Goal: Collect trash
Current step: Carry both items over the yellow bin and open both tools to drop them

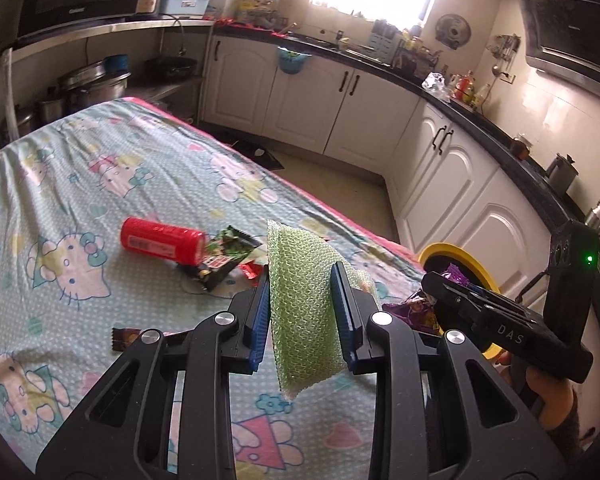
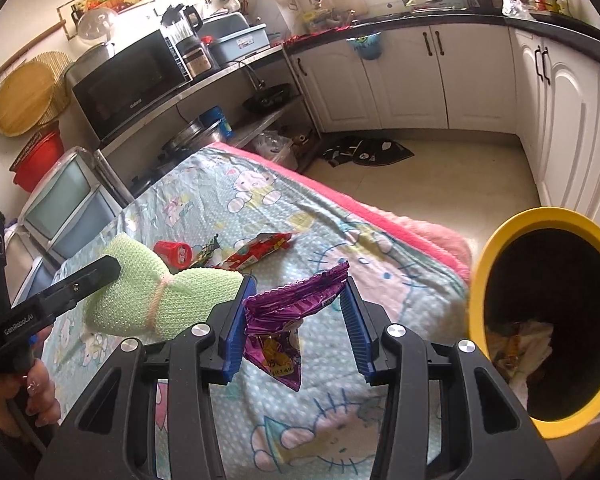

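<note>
Kitchen cabinets ring the table [image 1: 100, 168] with its cartoon-cat cloth, and everything here sits relative to that cloth. Toward its left, a red bottle [image 1: 162, 239] lies on its side, touching dark wrappers [image 1: 224, 258] at its cap end. Above the cloth's near middle, your left gripper [image 1: 300, 314] is clamped on a green mesh pad [image 1: 302, 304], which stands upright between the blue pads and pokes out above and below them. Further right, your right gripper [image 2: 296, 318] pinches a crumpled purple wrapper [image 2: 286, 320], lifted clear of the cloth. Just off the cloth's right edge stands the yellow-rimmed bin [image 2: 476, 280], with trash inside.
</note>
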The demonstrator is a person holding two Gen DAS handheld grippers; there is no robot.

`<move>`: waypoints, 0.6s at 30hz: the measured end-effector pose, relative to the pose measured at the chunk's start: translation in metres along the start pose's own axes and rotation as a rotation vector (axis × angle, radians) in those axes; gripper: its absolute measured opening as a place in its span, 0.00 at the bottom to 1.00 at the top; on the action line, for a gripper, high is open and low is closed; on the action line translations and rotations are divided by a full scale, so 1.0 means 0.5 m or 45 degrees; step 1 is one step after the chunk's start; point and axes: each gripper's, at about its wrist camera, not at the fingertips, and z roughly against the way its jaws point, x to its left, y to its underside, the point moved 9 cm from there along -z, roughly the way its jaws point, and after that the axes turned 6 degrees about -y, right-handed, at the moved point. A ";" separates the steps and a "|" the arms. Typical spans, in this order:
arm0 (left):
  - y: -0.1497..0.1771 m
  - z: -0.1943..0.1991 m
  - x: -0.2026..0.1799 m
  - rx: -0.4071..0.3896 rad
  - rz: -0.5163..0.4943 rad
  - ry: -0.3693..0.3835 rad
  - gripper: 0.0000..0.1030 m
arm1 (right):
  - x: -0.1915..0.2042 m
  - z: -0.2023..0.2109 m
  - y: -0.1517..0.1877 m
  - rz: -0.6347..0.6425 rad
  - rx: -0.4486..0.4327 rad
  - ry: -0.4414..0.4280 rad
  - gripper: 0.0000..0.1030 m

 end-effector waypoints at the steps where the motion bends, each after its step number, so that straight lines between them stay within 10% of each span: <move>1: -0.001 0.001 -0.006 -0.002 -0.002 0.005 0.22 | -0.003 0.008 -0.001 0.000 -0.008 0.006 0.40; 18: -0.033 0.000 -0.113 -0.038 -0.081 0.094 0.22 | -0.046 0.116 -0.021 0.038 -0.117 0.101 0.40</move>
